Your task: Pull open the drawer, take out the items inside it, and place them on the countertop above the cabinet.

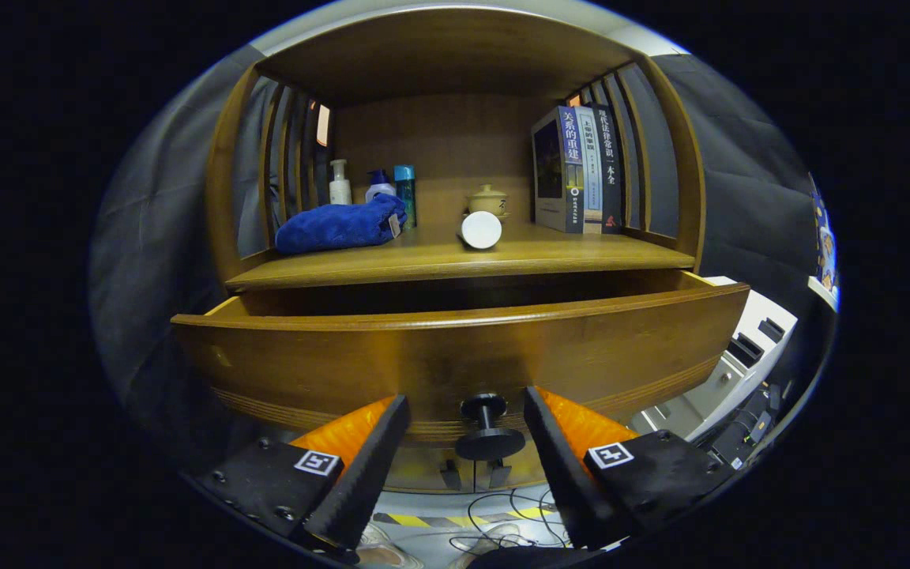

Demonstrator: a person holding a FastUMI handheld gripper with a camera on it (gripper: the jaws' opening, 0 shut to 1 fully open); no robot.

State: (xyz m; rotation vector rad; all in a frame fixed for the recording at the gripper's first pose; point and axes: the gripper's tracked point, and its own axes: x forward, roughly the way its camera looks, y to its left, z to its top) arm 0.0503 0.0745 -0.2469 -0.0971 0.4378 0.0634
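A wooden drawer [455,348] stands pulled partway out of the cabinet, its curved front close ahead of me. Its dark round knob [488,431] sits between my fingers without touching either one. My gripper [467,411] is open, its fingertips near the drawer front on both sides of the knob. The drawer's inside is dark and hidden behind its front. Above it lies the countertop [550,253], bearing a blue folded cloth [340,225] at the left and a white cylinder [480,230] lying near the middle.
At the back of the countertop stand three bottles [380,188], a small lidded teapot [488,201] and upright books [577,170] at the right. Slatted wooden sides enclose the shelf. White equipment [739,348] stands to the right; cables and striped tape lie on the floor below.
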